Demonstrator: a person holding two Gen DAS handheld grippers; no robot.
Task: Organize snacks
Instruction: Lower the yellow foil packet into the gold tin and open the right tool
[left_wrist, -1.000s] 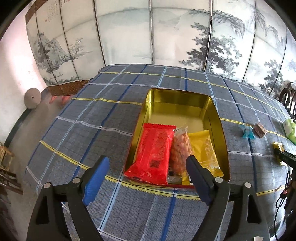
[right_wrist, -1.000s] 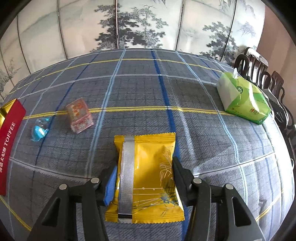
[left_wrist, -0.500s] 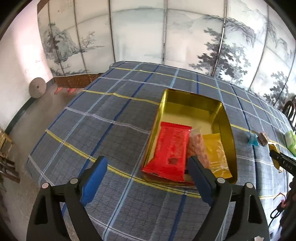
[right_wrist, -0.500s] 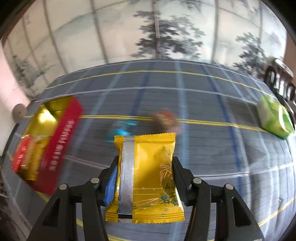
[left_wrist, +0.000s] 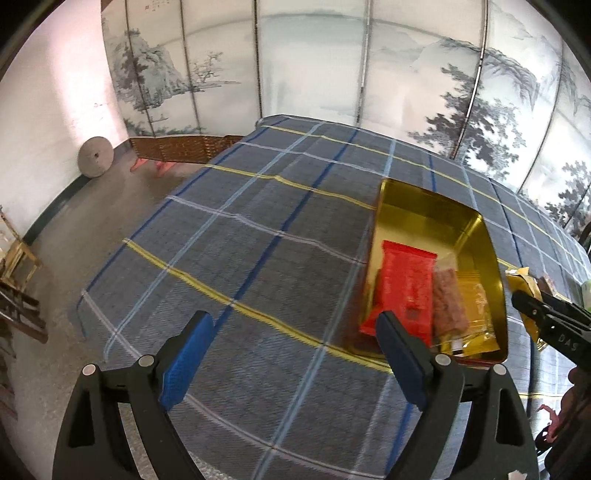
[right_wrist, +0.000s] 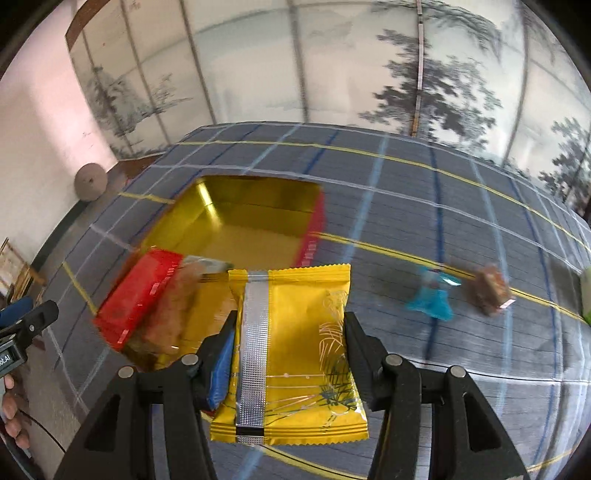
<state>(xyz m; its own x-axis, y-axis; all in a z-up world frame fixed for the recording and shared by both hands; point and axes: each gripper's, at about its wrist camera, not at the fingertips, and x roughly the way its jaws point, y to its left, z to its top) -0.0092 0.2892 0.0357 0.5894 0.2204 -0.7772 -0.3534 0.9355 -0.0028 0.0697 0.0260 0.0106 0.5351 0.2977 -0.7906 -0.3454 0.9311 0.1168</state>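
My right gripper is shut on a yellow snack packet and holds it in the air beside the near right corner of the gold tin. The tin holds a red packet, a clear bag of brown snacks and a yellow packet. My left gripper is open and empty over the tablecloth, left of the tin. The right gripper with its yellow packet shows at the left wrist view's right edge.
A blue wrapped candy and a brown wrapped candy lie on the plaid tablecloth right of the tin. A green tissue pack edge is at far right. A painted folding screen stands behind the table.
My right gripper has carried the yellow packet left, from near the candies to the tin's corner. My left gripper has drawn away leftward, so the tin now sits at its right.
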